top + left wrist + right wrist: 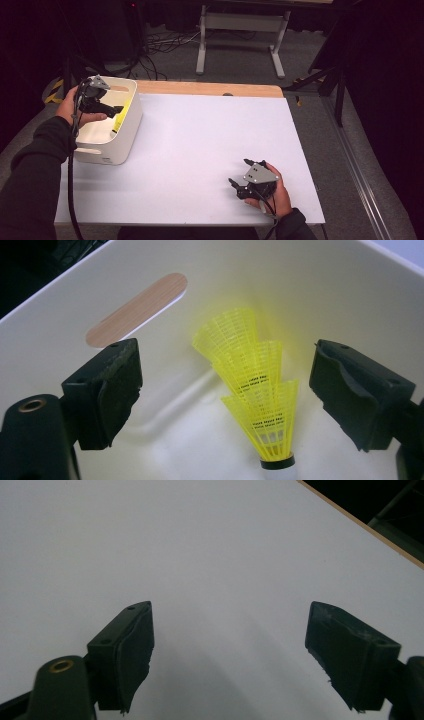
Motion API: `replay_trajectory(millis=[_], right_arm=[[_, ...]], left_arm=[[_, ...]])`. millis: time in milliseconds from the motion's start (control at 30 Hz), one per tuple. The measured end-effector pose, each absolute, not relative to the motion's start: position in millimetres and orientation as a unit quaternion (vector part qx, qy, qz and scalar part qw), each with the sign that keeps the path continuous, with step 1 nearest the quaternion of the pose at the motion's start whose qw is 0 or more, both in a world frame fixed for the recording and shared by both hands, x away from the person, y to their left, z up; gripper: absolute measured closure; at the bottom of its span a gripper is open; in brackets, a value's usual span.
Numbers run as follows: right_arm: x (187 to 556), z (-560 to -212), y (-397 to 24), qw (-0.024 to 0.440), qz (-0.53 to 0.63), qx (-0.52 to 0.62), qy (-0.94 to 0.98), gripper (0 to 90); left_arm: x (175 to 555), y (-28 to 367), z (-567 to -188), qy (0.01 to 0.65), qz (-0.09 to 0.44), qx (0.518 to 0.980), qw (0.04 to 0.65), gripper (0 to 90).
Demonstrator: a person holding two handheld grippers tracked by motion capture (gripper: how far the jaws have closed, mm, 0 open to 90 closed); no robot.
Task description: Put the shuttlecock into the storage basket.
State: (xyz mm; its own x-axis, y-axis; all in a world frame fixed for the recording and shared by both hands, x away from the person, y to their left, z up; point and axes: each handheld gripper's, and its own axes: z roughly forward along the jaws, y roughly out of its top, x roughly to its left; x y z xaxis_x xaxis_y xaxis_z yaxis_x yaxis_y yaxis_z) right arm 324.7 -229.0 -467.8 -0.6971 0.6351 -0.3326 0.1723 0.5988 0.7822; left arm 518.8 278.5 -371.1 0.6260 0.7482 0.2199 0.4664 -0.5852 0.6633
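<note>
While over the bin: left gripper (225, 390), jaws apart, gripping nothing
Shuttlecocks (255, 390): yellow stack inside white bin (131, 131), worktop's left edge
Right gripper (239, 176): jaws apart, near front right corner

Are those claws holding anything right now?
No. The left gripper stands open around the shuttlecocks in the bin, untouched; the right gripper is open too.

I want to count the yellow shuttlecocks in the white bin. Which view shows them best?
The left gripper view: the shuttlecocks lie nested in a stack of three between open jaws, cork end nearest. The high view gives a yellow sliver inside the bin. The right gripper view faces bare table.
</note>
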Motion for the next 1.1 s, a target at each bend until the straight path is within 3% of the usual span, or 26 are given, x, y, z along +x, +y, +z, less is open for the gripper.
replay_trajectory(millis=[1100], right_arm=[[323,-463,-229,0.316,0.382,0.239,0.835,20.5]], left_arm=[[484,277,-349,0.335,0.294,0.814,0.372,15.5]])
